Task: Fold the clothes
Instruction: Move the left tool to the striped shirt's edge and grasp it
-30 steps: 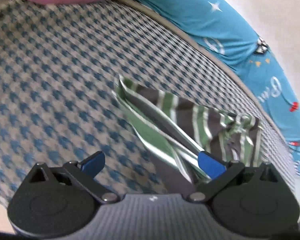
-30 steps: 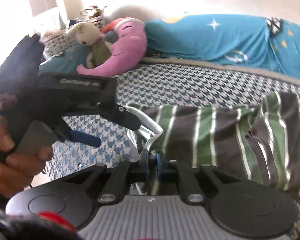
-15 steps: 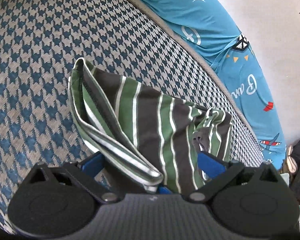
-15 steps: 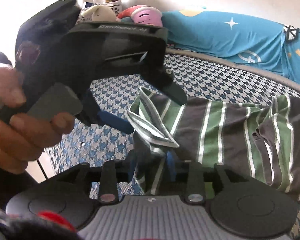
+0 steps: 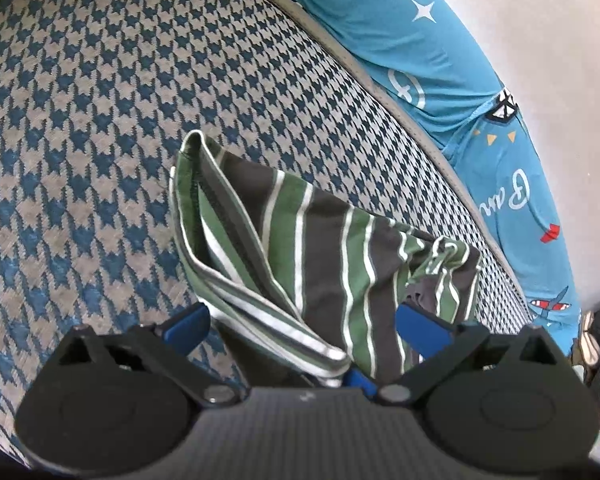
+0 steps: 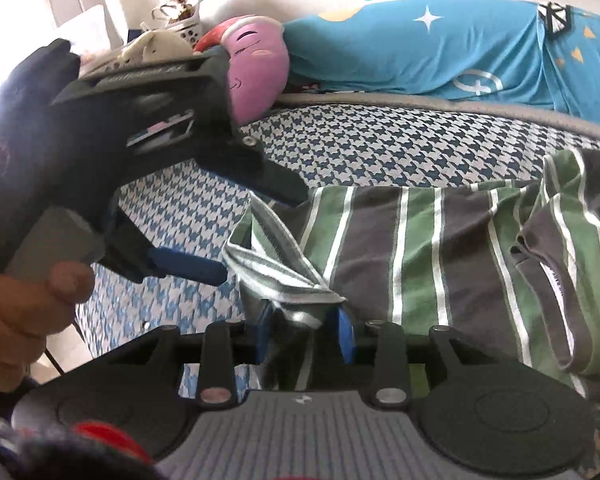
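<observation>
Crosswise, striped shirt (image 6: 440, 256), hem in half-closed right hand-held gripper (image 6: 306, 330); left hand-held gripper (image 5: 304, 326) wide, empty.

Daylight floods my room from the upper left of the right wrist view, where the window area (image 6: 80, 12) is blown out to plain white. The wall (image 5: 560, 40) in the left wrist view looks bright and washed too. Shadows on the bed (image 5: 80, 120) are soft and faint. Both views bend hard at the edges, so the bed's rim curves. My left hand-held gripper (image 6: 256, 236) is smeared with motion blur, and my hand (image 6: 24, 304) is out of focus. The striped shirt (image 5: 320, 248) stays sharp.
</observation>
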`<action>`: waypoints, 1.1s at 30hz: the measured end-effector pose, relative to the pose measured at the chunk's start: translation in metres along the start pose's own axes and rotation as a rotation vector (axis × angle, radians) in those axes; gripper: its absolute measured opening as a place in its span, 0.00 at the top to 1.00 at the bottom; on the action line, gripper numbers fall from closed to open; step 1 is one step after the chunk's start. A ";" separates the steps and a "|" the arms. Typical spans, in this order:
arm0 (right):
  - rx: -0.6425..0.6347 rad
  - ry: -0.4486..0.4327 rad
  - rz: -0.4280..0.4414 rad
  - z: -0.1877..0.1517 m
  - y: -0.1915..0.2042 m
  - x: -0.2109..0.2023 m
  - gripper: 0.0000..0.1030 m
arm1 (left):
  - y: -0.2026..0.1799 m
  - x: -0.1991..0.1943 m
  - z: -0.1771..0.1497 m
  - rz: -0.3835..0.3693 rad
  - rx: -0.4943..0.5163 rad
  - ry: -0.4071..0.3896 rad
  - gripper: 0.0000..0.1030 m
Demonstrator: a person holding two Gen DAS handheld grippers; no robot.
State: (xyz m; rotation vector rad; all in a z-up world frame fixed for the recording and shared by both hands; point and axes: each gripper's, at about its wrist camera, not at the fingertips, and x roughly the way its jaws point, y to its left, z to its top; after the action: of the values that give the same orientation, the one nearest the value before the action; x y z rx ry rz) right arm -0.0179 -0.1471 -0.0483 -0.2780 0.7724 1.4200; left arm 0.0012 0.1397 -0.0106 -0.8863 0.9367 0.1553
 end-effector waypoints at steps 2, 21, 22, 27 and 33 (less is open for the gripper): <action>-0.001 -0.021 0.005 0.001 0.001 -0.002 0.85 | 0.002 -0.001 0.002 0.010 -0.004 -0.003 0.00; -0.480 -0.128 0.067 -0.024 0.075 -0.029 0.89 | 0.024 -0.009 0.022 -0.015 -0.030 0.014 0.00; -0.484 -0.128 0.065 -0.025 0.074 -0.029 0.89 | 0.022 -0.007 0.023 -0.012 -0.021 0.018 0.00; -0.483 -0.136 0.058 -0.024 0.072 -0.032 0.89 | 0.018 0.005 0.028 0.006 -0.007 0.027 0.00; -0.463 -0.159 0.045 -0.020 0.070 -0.041 0.89 | 0.019 0.011 0.036 -0.013 -0.021 0.016 0.06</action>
State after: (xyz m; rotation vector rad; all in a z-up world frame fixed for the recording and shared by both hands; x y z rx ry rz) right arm -0.0889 -0.1793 -0.0180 -0.4980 0.3144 1.6337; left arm 0.0217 0.1759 -0.0202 -0.9135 0.9459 0.1475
